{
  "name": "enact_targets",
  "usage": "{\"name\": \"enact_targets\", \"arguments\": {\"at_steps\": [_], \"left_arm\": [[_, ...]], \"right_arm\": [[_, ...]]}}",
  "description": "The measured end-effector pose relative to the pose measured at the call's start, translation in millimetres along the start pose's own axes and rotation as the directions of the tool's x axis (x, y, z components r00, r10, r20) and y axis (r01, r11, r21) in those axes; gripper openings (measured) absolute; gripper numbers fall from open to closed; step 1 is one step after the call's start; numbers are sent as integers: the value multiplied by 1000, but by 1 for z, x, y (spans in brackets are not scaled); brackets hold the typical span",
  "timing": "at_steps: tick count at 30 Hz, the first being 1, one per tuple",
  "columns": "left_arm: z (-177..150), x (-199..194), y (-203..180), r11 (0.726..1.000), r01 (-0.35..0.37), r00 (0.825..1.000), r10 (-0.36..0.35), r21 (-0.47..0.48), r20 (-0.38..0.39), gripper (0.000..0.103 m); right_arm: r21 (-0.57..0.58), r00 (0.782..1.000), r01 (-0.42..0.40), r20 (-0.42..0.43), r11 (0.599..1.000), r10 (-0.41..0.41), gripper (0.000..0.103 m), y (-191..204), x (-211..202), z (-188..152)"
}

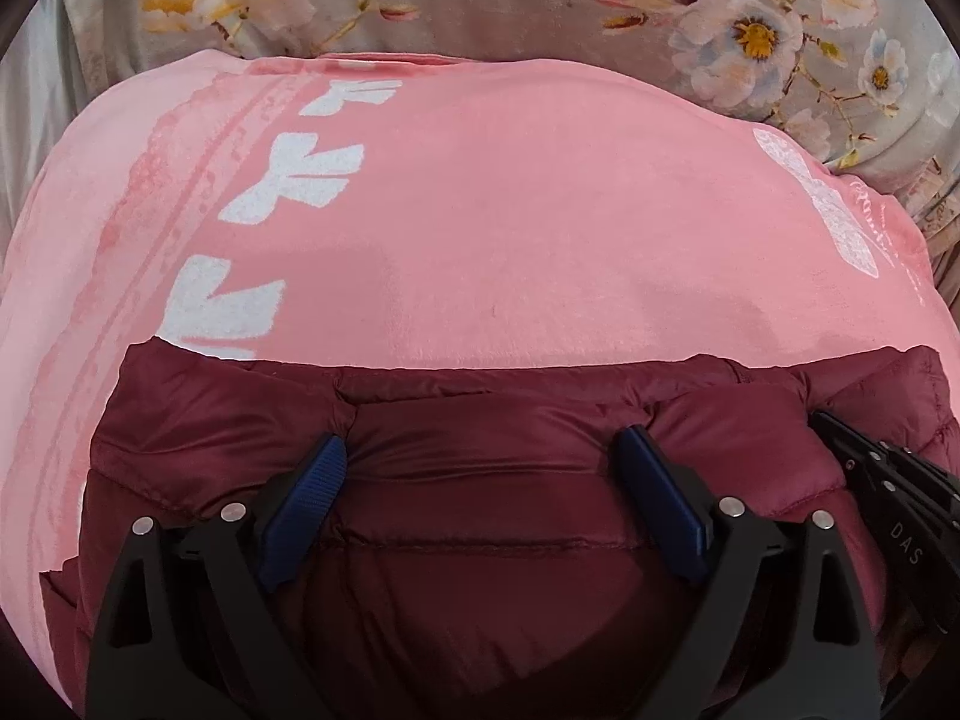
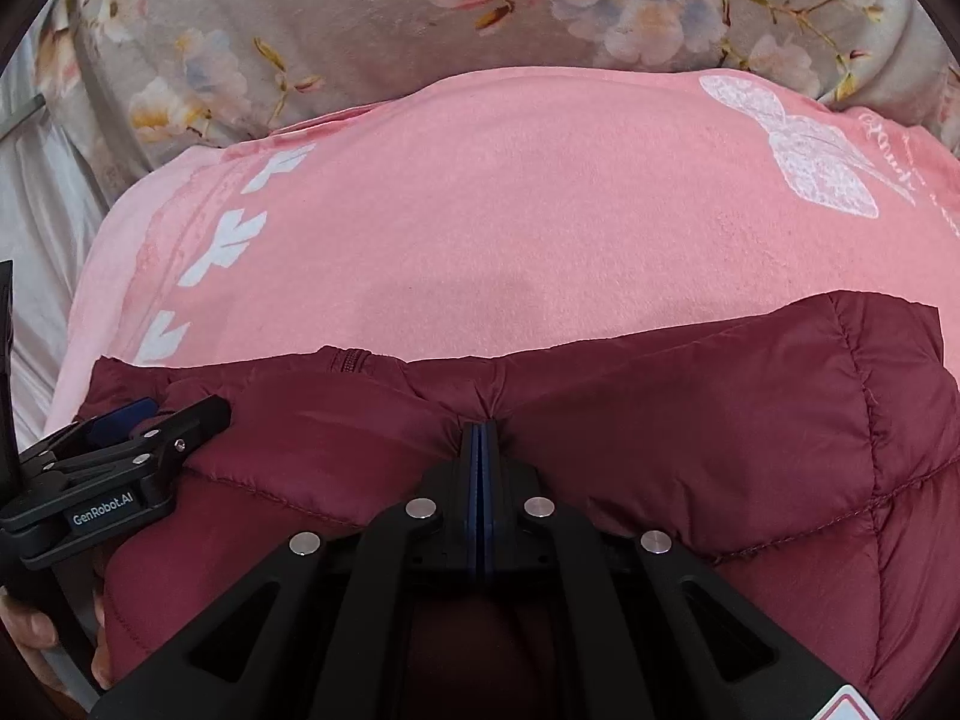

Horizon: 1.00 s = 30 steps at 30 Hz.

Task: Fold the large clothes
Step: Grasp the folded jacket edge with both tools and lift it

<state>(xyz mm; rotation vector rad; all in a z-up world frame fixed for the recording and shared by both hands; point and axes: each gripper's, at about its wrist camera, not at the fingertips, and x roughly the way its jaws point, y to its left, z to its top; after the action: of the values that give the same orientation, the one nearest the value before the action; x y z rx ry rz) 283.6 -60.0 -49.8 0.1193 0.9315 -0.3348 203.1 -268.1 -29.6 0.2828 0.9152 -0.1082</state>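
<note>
A dark red puffy jacket point(image 1: 468, 516) is seen lying on a pink blanket point(image 1: 510, 228), at the near edge of it. The blanket is spread over a grey bed cover with printed flowers point(image 1: 750, 30).

In the left wrist view, the left gripper point(image 1: 480, 468) is seen with its jaws spread wide apart. The blue pads point(image 1: 312, 480) are pressed down on the jacket, with a puffy part between them, but nothing is squeezed. The right gripper point(image 1: 876, 468) is seen only from the side here, at the right edge, and the letters "DAS" can be read on it.

In the right wrist view, the right gripper point(image 2: 480, 438) is shown from behind. Its jaws are clenched tight, and a small pinch of the jacket's top edge is held between them. The cloth is bunched into little folds there. A short bit of zipper point(image 2: 348, 360) is seen at the jacket's far edge, which the other view does not show clearly. The left gripper point(image 2: 150, 420) is seen from the side at the left, and "GenRobot.AI" is written on it. Part of a hand point(image 2: 36, 630) is seen under it.

The jacket is shiny and smooth, with stitched lines across it. The blanket looks soft and fuzzy. White leaf shapes point(image 1: 294, 174) and a white bow shape point(image 2: 804, 150) are printed on it. Curly writing beside the bow cannot be read.
</note>
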Motion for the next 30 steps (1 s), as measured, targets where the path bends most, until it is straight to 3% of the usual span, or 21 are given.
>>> {"name": "enact_targets", "arguments": {"at_steps": [19, 21, 23, 25, 26, 30], "left_arm": [[-2, 4, -5, 999, -48, 999, 47, 20, 17, 92], [-2, 2, -2, 999, -35, 999, 35, 11, 20, 91], [-1, -6, 4, 999, -33, 999, 33, -9, 26, 91], [-3, -25, 11, 998, -41, 998, 43, -48, 40, 91], [-5, -35, 13, 997, -23, 998, 27, -68, 52, 91], [-8, -58, -2, 998, 40, 998, -38, -55, 41, 91]], "right_arm": [[37, 999, -52, 7, 998, 52, 0, -7, 2, 0], [64, 996, -87, 28, 994, 85, 0, -12, -2, 1], [80, 994, -72, 84, 994, 65, 0, -13, -17, 1], [22, 986, -22, 165, 1000, 18, 12, 1, -46, -1], [-23, 985, -12, 174, 1000, 16, 12, 14, -55, -2], [-142, 995, -24, 93, 990, 38, 6, 57, -51, -12]]}}
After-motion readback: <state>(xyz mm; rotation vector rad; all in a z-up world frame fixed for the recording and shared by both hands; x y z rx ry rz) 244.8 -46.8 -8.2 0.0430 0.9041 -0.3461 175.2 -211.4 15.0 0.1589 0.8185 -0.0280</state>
